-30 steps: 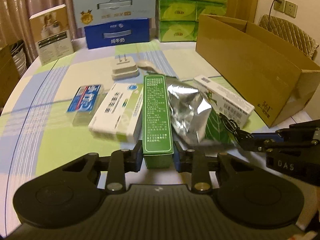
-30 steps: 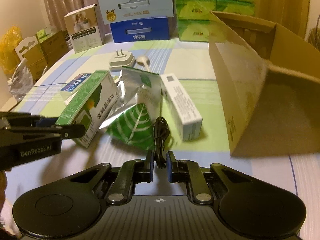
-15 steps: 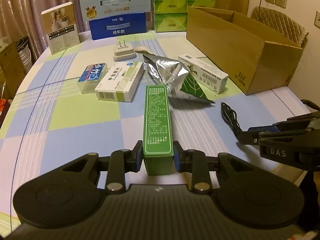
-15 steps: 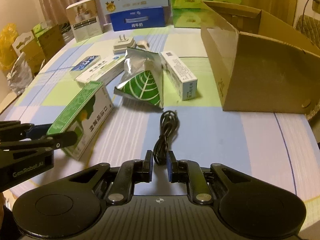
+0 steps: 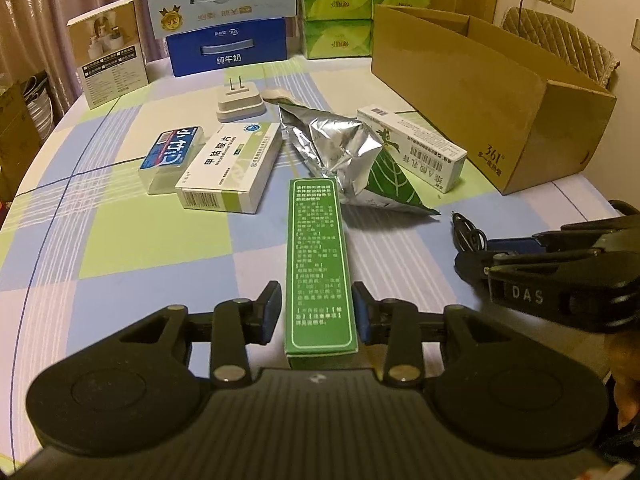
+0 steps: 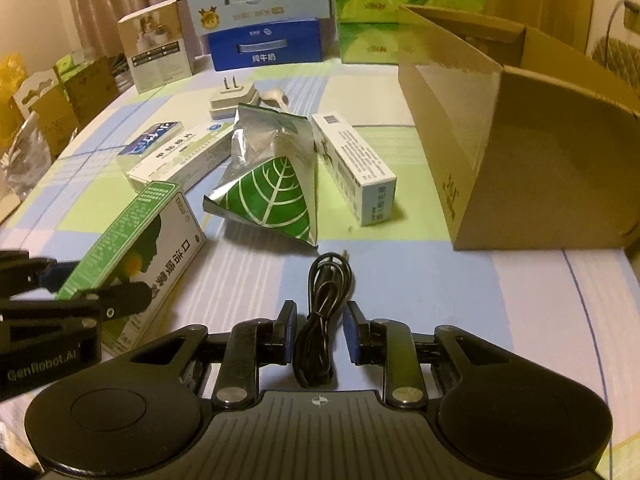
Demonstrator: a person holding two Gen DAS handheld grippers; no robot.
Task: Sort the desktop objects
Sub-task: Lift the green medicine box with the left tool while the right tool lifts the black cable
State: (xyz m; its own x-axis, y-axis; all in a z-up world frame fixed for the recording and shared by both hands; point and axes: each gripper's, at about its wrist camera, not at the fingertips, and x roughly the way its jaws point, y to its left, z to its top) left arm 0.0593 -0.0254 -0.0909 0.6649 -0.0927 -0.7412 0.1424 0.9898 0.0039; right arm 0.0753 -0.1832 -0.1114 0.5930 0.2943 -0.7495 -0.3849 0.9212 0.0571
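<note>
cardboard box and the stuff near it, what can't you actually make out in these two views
- Inside of the cardboard box: both views, its own walls hide the contents.
- Small print on the green box: left wrist view, too small to read.
- Near end of the black cable: right wrist view, hidden by the right hand-held gripper body.
- Tissue packs: cut off by the top edge.

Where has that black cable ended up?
The black cable lies coiled on the tablecloth between the right gripper's opening jaws, just in front of the leaf-print foil bag.
</note>
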